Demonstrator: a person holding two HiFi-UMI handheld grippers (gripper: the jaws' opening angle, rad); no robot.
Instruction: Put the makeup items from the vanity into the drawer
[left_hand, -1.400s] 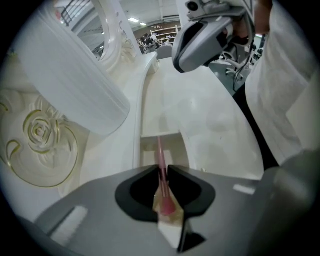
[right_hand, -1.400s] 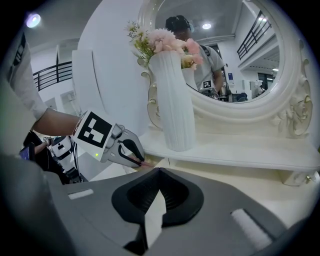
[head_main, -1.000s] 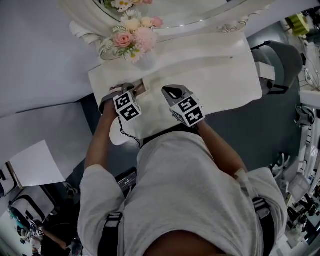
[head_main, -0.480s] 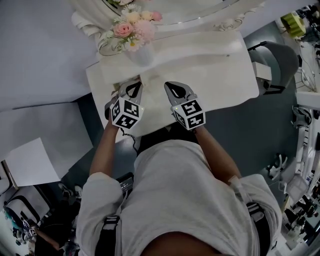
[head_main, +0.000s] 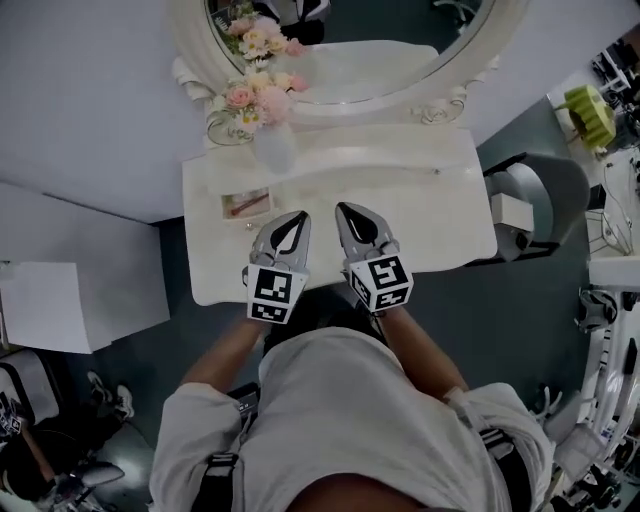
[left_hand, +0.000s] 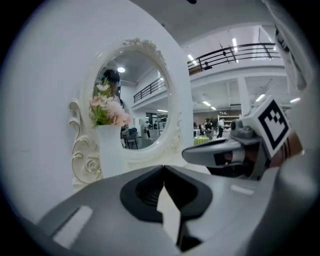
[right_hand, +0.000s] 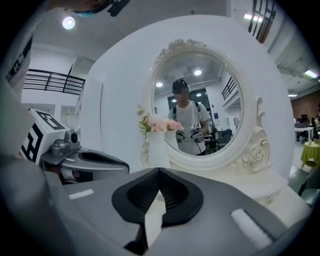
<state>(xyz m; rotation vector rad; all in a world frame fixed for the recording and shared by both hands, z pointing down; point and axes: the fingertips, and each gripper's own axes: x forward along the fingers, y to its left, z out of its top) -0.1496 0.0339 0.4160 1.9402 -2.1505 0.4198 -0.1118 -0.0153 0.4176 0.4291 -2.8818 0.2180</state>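
In the head view a small open drawer (head_main: 245, 203) is set into the left of the white vanity top (head_main: 440, 215). Pinkish makeup items (head_main: 243, 206) lie inside it. My left gripper (head_main: 299, 216) hovers over the front middle of the top, to the right of the drawer, shut and empty. Close beside it on the right, my right gripper (head_main: 344, 209) is also shut with nothing in it. In the left gripper view the left gripper (left_hand: 162, 170) has its jaws closed tip to tip. The right gripper view shows the right gripper (right_hand: 159, 172) the same way.
A white vase (head_main: 272, 145) with pink flowers (head_main: 252, 95) stands at the back left, before the oval mirror (head_main: 350, 50). A grey chair (head_main: 545, 195) is off the vanity's right end. A white board (head_main: 50, 305) lies on the floor to the left.
My left gripper has drawn away from the drawer toward the front middle and its jaws have shut. The right gripper shifted a little. The head view rose, so the whole mirror shows.
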